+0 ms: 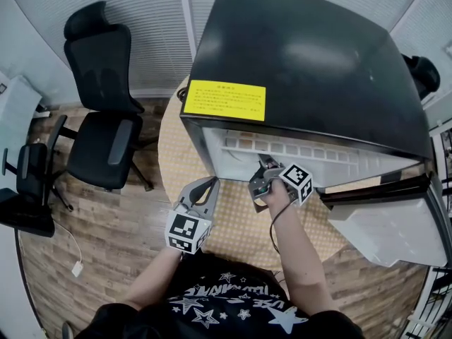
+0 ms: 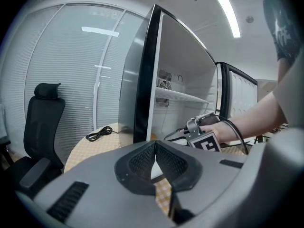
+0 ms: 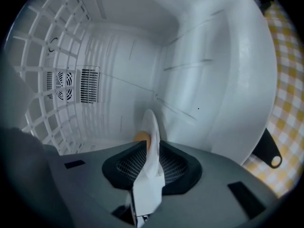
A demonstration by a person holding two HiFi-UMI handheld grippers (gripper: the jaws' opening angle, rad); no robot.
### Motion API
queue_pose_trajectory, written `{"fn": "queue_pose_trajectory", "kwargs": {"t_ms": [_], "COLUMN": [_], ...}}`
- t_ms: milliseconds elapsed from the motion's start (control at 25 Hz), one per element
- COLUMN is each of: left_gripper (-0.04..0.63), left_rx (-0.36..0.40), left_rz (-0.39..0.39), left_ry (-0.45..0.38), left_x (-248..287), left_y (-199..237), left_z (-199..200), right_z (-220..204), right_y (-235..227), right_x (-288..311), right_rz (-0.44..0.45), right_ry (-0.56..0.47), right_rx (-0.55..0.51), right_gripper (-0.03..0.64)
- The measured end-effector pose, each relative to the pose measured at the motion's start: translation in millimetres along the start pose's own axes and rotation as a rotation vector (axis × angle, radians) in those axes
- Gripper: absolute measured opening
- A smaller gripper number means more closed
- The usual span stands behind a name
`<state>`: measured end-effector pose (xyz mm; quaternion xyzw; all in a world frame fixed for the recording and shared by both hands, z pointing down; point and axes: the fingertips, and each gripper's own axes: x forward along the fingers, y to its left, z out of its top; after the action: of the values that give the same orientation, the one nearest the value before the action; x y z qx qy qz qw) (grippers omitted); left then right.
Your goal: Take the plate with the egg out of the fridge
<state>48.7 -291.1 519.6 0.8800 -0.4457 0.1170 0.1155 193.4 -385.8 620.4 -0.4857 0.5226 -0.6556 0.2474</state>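
The black mini fridge (image 1: 304, 55) stands open on the round table. Inside its white compartment my right gripper (image 3: 151, 148) is shut on the rim of a white plate (image 3: 152, 127), which shows edge-on between the pads. An orange egg yolk (image 3: 140, 137) shows on the plate's left side. From the head view that gripper (image 1: 263, 167) reaches into the fridge opening and the plate is hidden. My left gripper (image 1: 210, 183) hangs outside, in front of the fridge's left corner, with its pads (image 2: 142, 158) together and nothing between them.
The fridge door (image 1: 381, 224) is swung open at the right. A white wire shelf (image 3: 42, 80) runs along the compartment's left side. The table has a yellow checked cloth (image 1: 233, 217) and a coiled black cable (image 2: 99, 133). Black office chairs (image 1: 106, 119) stand at the left.
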Motion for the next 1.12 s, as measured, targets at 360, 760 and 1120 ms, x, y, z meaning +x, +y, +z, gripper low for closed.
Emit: {"fn": "queue_pose_trajectory", "kwargs": {"t_ms": [360, 760, 1120], "left_gripper": [0.008, 0.008, 0.008], "left_rx": [0.001, 0.005, 0.011], "left_rz": [-0.013, -0.014, -0.020], "left_ry": [-0.003, 0.001, -0.005], "left_x": [3.8, 1.2, -5.6], "left_y": [-1.1, 0.1, 2.8], "left_z": [0.6, -1.1, 0.2], "right_z": [-9.3, -8.1, -6.4], "right_y": [-6.6, 3.6, 1.5], "right_x": [1.2, -4.5, -16.6], "right_rz": [-0.036, 0.061, 0.114], "right_ry": [-0.001, -0.033, -0.064], "right_rx": [0.047, 0.001, 0.011], "right_gripper": [0.061, 0.031, 0.031]}}
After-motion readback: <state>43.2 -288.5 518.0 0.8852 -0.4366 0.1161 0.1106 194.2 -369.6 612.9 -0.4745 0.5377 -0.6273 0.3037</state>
